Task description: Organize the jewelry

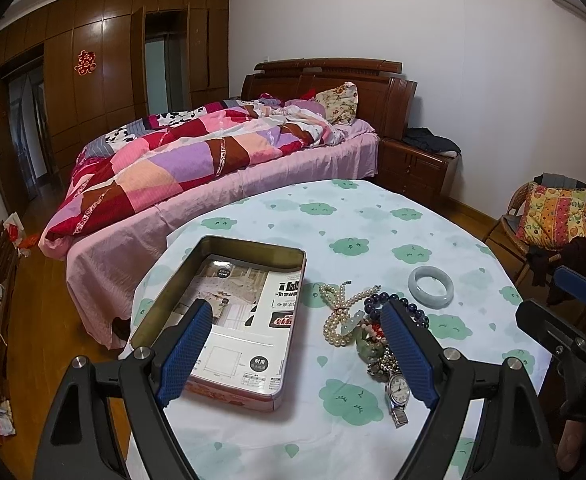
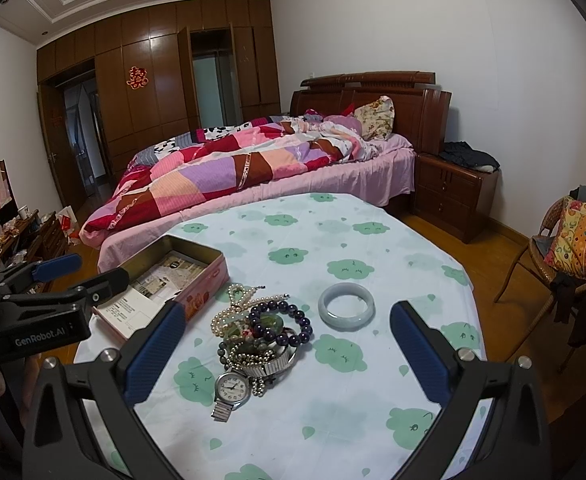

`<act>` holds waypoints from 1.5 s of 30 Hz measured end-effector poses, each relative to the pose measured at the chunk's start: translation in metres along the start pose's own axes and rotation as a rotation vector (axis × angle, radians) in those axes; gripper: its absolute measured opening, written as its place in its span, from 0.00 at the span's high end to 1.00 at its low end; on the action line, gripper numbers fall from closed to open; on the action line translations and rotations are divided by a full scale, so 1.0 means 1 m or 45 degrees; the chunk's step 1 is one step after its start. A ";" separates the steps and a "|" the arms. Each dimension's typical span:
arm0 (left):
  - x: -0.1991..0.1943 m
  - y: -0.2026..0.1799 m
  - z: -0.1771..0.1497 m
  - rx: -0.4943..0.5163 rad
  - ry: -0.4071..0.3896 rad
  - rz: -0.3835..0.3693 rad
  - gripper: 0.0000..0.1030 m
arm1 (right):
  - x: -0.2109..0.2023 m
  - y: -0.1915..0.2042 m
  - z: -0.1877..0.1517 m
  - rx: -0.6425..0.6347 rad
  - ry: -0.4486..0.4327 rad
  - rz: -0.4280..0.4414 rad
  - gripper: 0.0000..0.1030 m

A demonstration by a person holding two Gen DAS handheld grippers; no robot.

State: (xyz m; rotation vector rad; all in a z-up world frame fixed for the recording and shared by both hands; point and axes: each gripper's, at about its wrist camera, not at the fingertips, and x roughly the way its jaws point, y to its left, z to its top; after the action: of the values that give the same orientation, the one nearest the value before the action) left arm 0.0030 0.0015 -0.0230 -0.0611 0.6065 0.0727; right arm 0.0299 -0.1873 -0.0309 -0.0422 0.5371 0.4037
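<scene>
An open metal tin with a printed sheet inside lies on the left of the table. Right of it sits a jewelry heap: pearl strand, dark blue bead bracelet, silver wristwatch. A pale jade bangle lies apart, farther right. My left gripper is open, one finger over the tin, the other over the heap. My right gripper is open, hovering with the heap between its fingers, touching nothing.
The round table wears a white cloth with green cloud prints. Behind stands a bed with a patchwork quilt, a wooden nightstand, and a wicker chair at right. The left gripper's body shows at the left edge.
</scene>
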 end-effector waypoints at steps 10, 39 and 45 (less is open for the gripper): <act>0.001 0.006 -0.004 -0.003 0.009 0.006 0.16 | 0.000 0.000 0.001 0.001 0.003 0.001 0.00; 0.067 -0.021 -0.036 0.080 0.218 -0.147 0.27 | 0.059 -0.046 -0.057 0.130 0.293 -0.015 0.23; 0.073 -0.034 -0.018 0.129 0.176 -0.167 0.31 | 0.059 -0.056 -0.042 0.113 0.287 -0.063 0.27</act>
State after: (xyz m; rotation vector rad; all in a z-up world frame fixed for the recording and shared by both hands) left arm 0.0555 -0.0304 -0.0783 -0.0074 0.7418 -0.0898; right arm 0.0768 -0.2235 -0.1001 -0.0158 0.7743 0.3278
